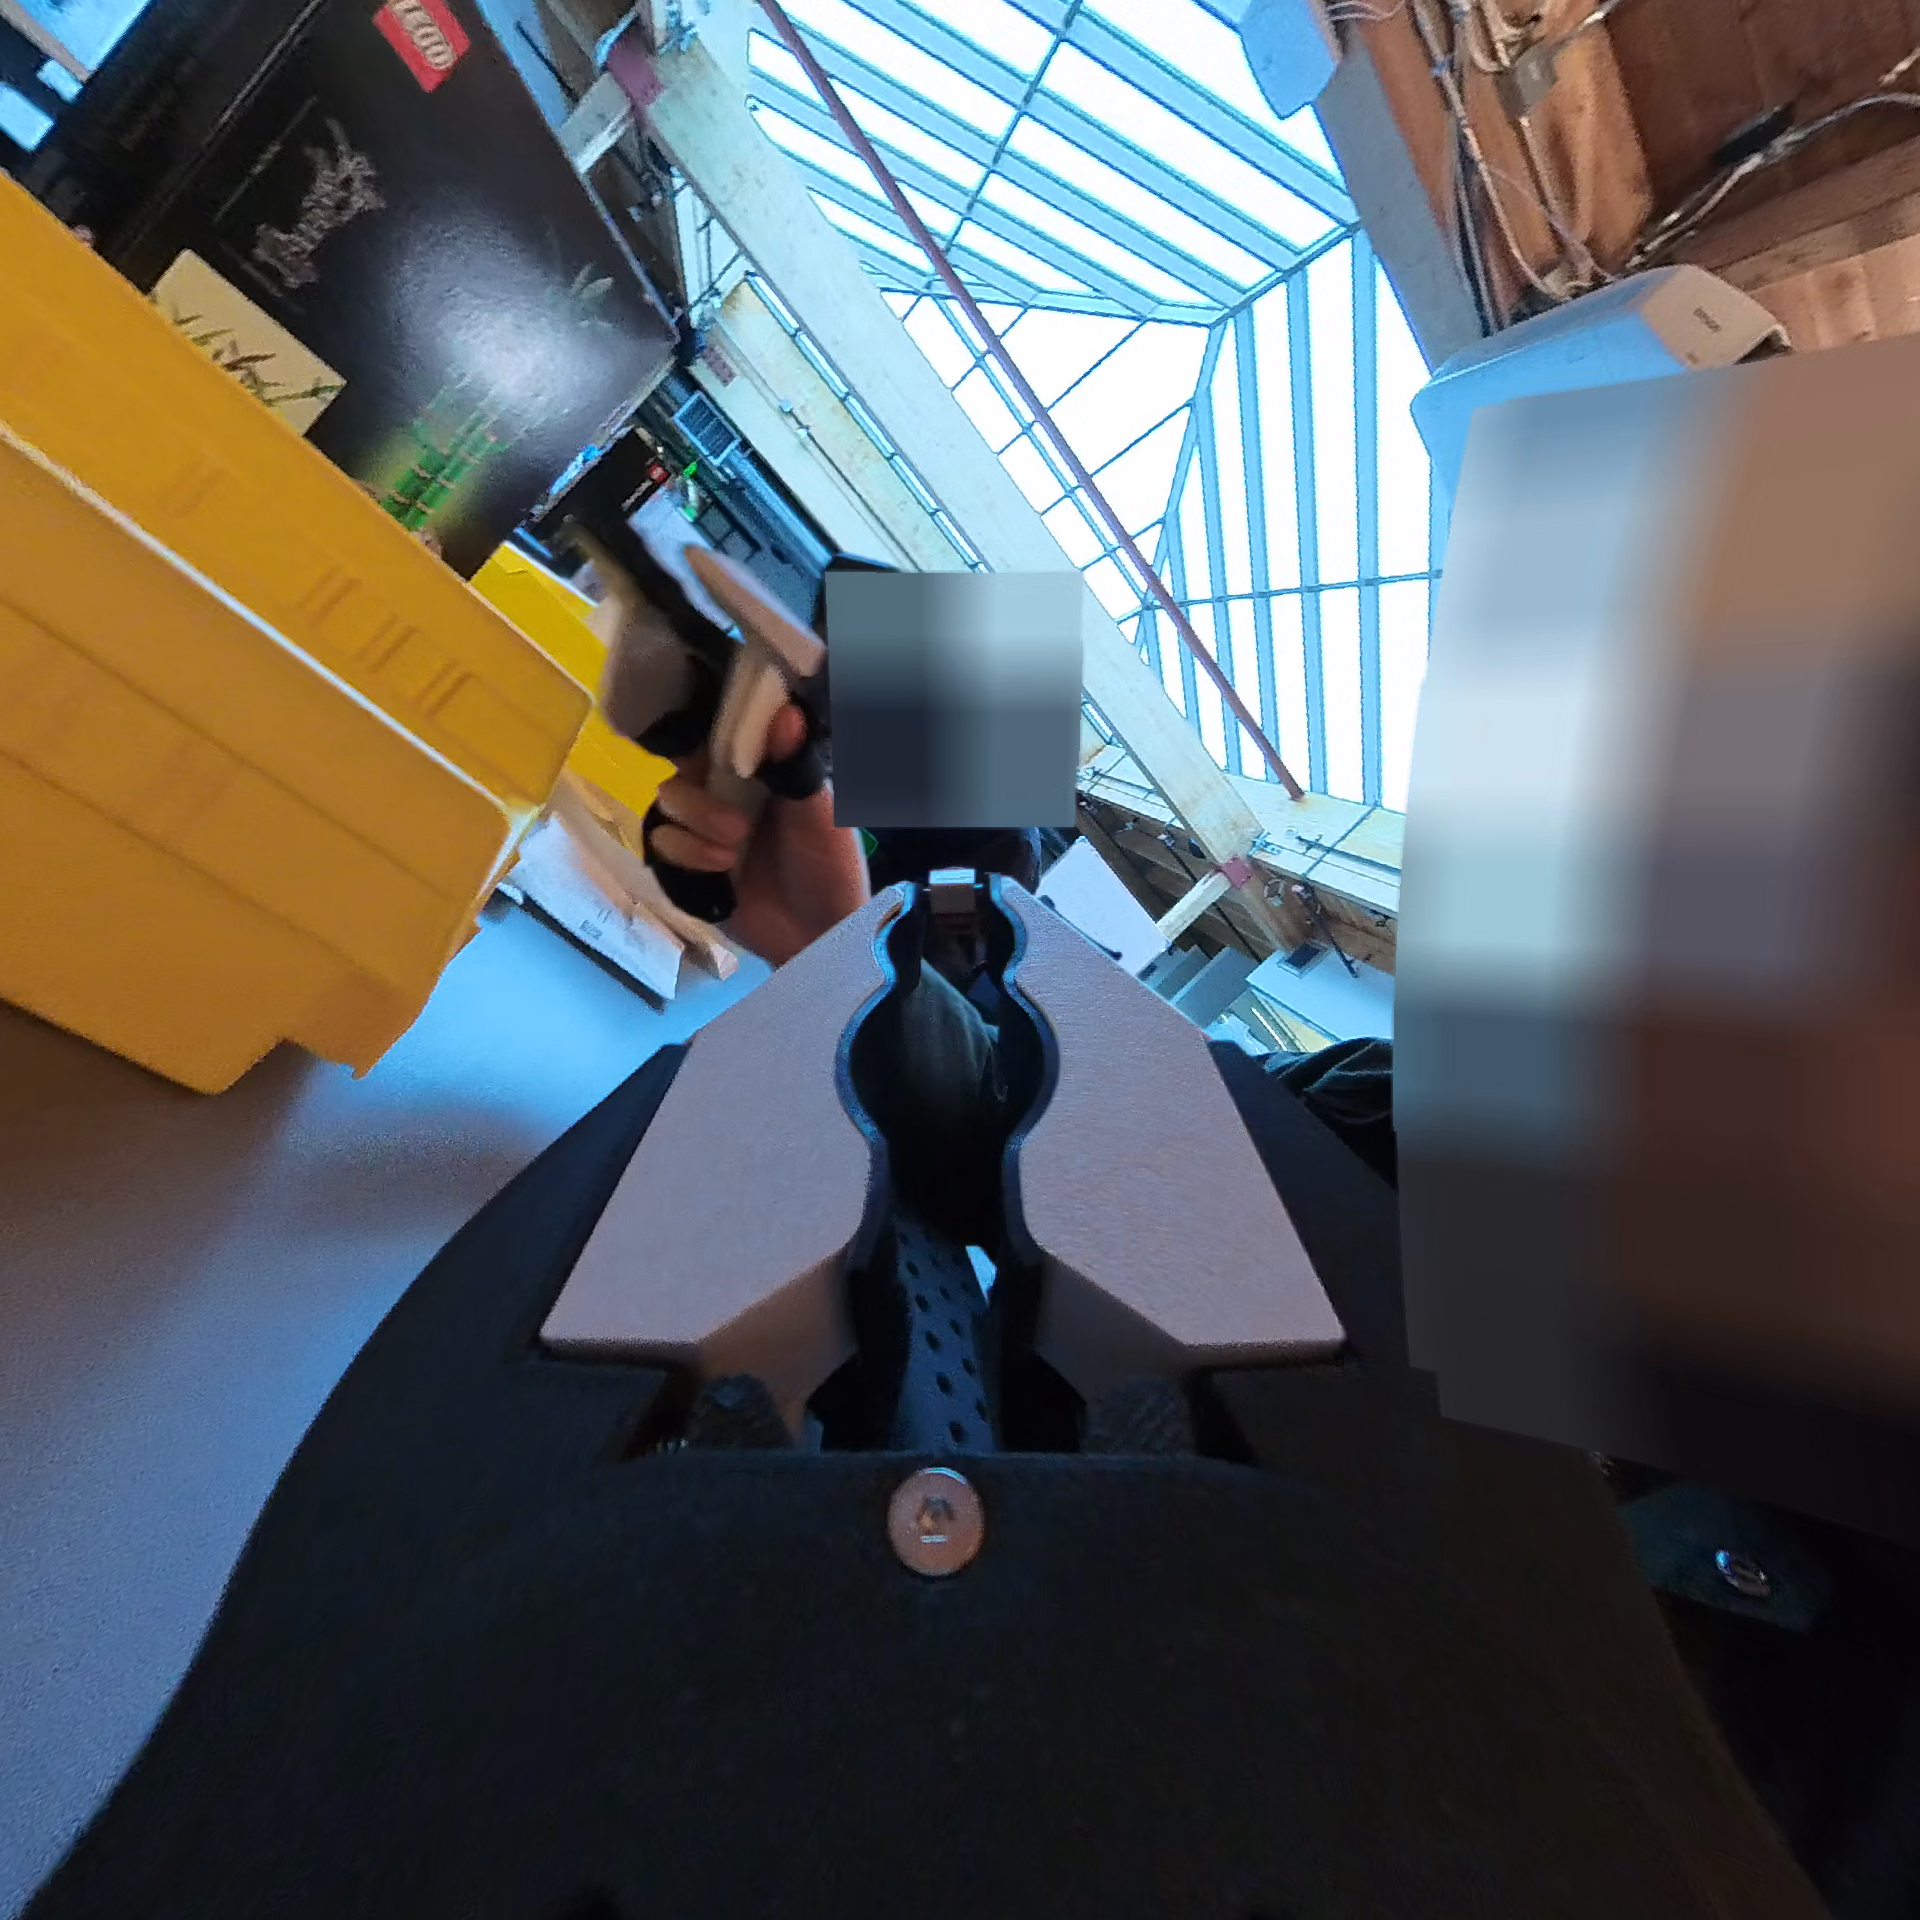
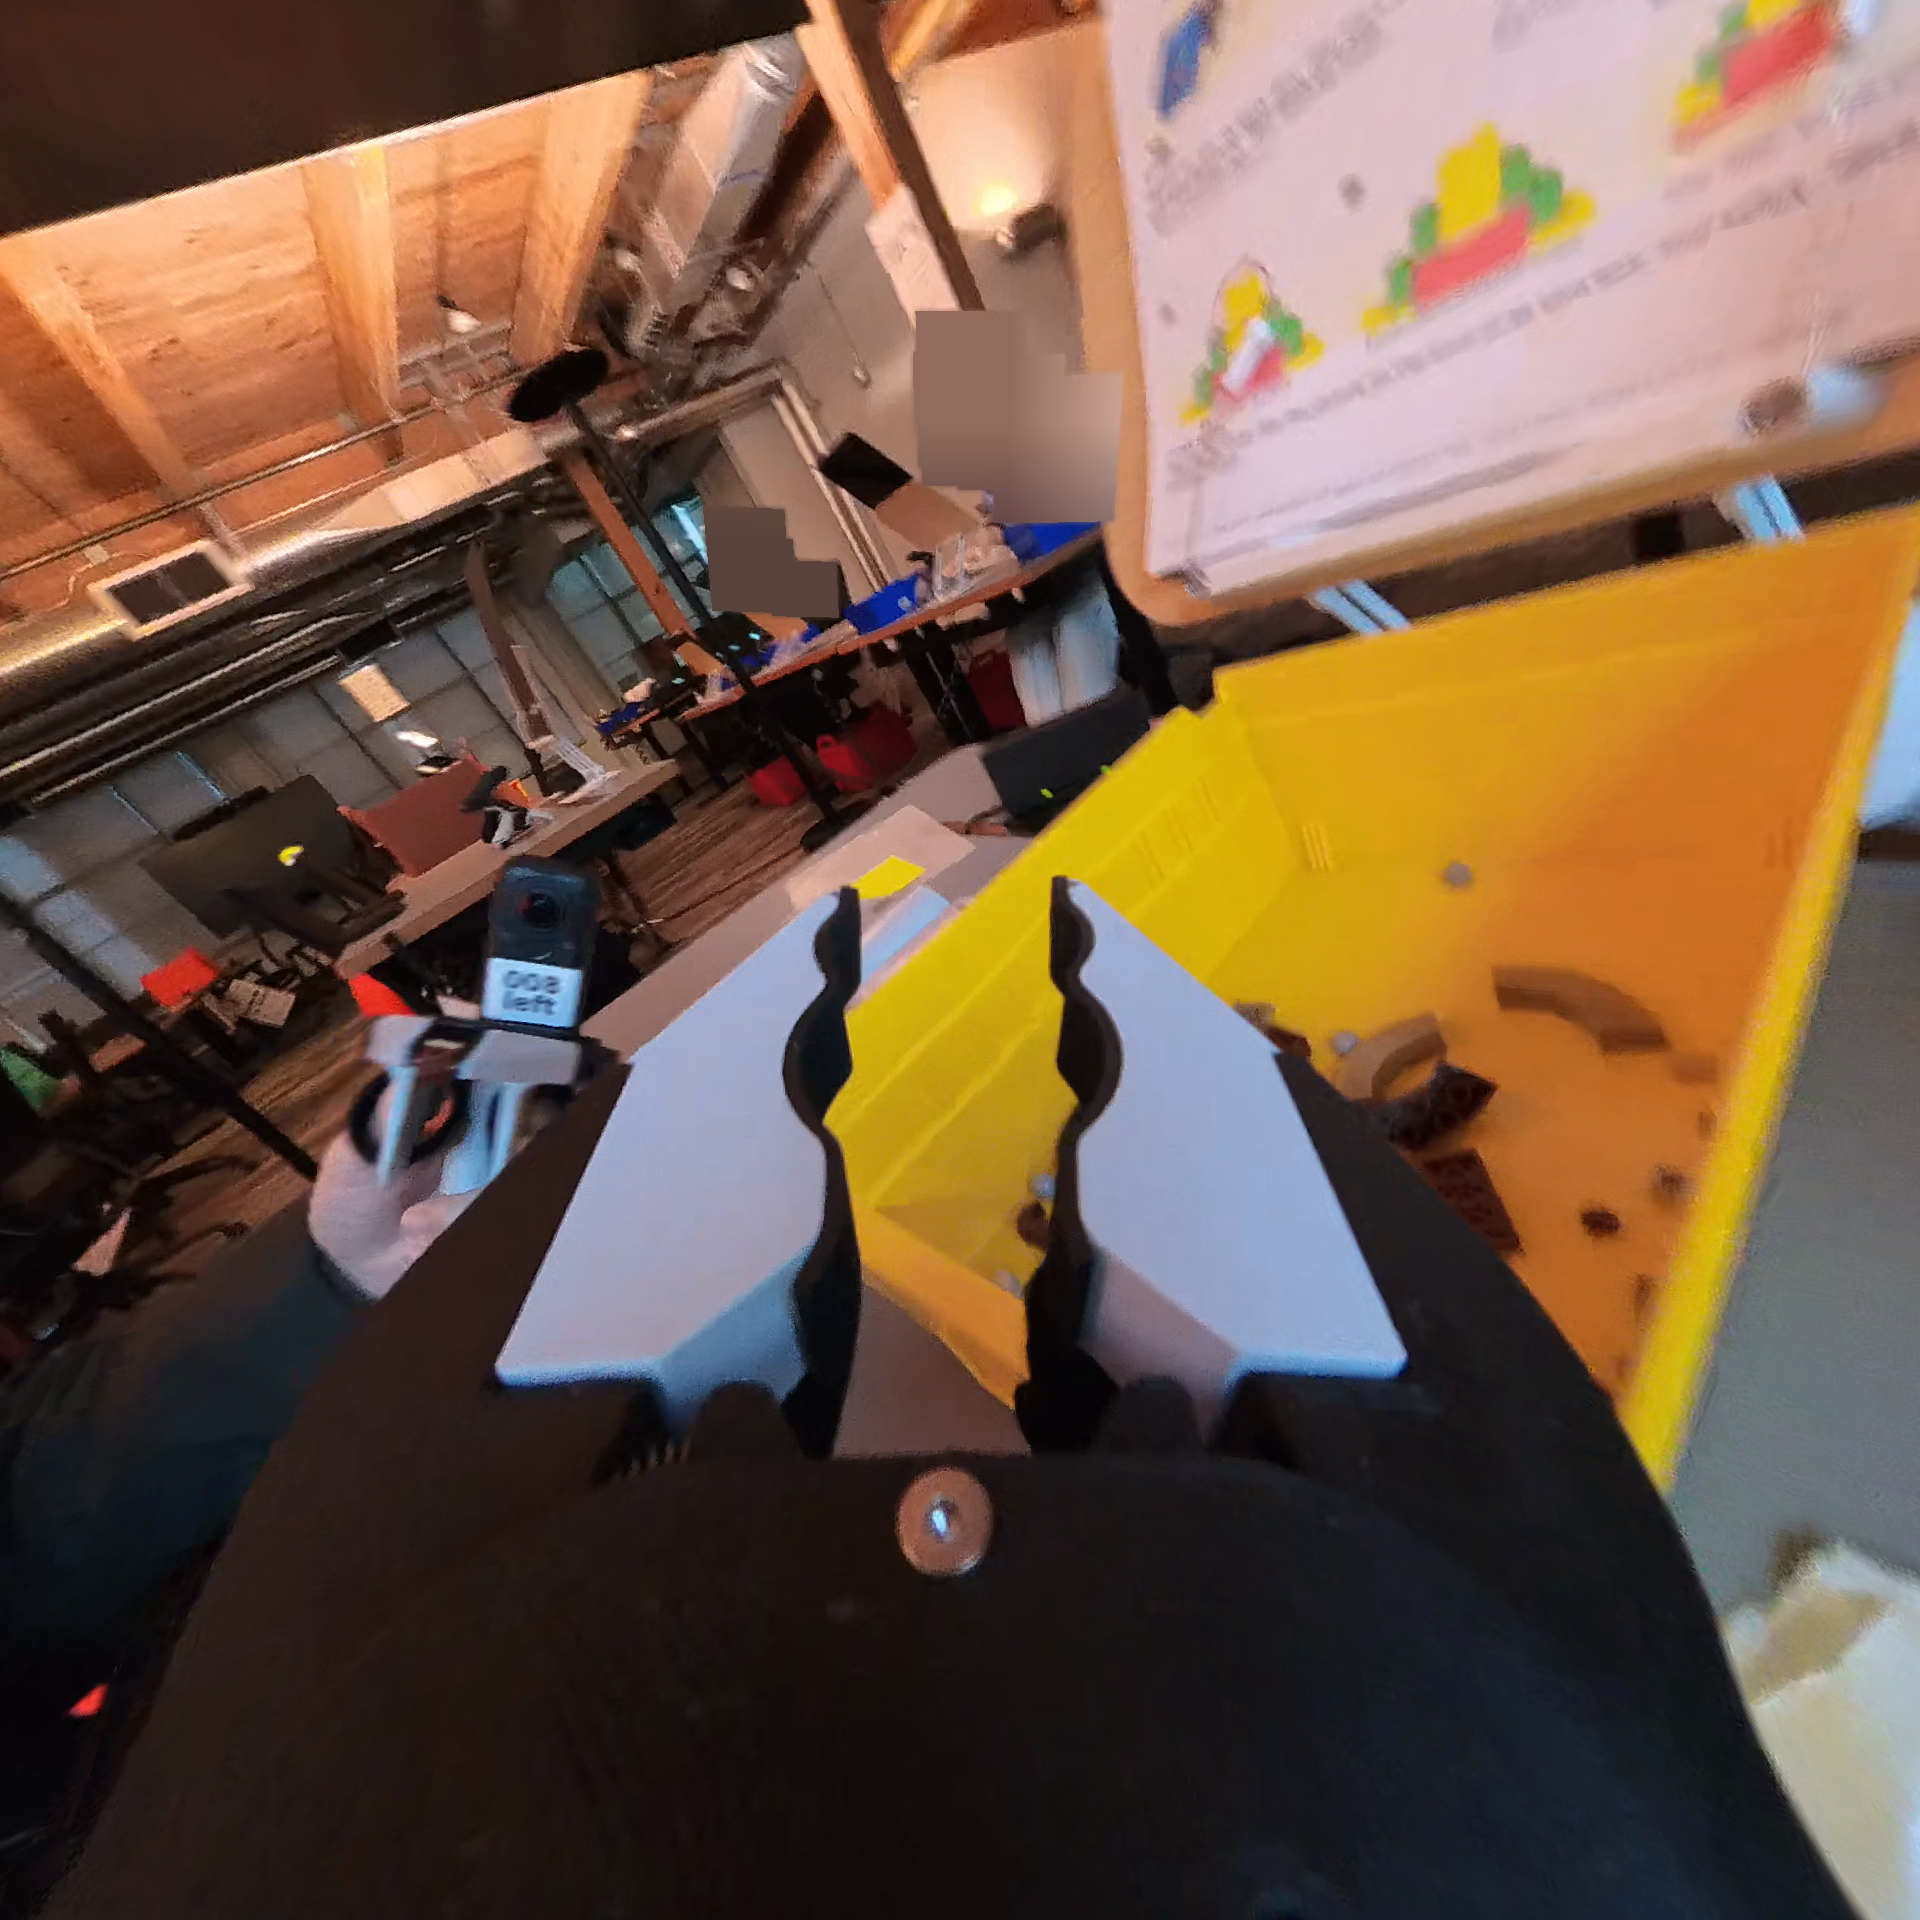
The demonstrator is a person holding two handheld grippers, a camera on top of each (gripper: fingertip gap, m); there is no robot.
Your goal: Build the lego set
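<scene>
My left gripper [image 1: 954, 894] is shut on a small grey lego piece [image 1: 954, 891] pinched at its fingertips and tilted up toward the ceiling. My right gripper [image 2: 954, 904] is open and empty, held over the near wall of a yellow bin [image 2: 1558, 790]. The bin holds several loose brown and grey lego pieces [image 2: 1444, 1101], among them a curved grey arch [image 2: 1579, 1003]. The right gripper also shows in the left wrist view [image 1: 717, 665], held in a hand. The left gripper also shows in the right wrist view [image 2: 468, 1081].
Yellow bins [image 1: 239, 727] stand on the grey table [image 1: 260, 1247] at the left, with a black lego box [image 1: 395, 239] behind them. An instruction sheet on a board [image 2: 1455, 260] hangs above the bin. Cardboard [image 2: 1829, 1714] lies at the lower right. People are in the background. The grippers' ends are close to 20 cm from one another.
</scene>
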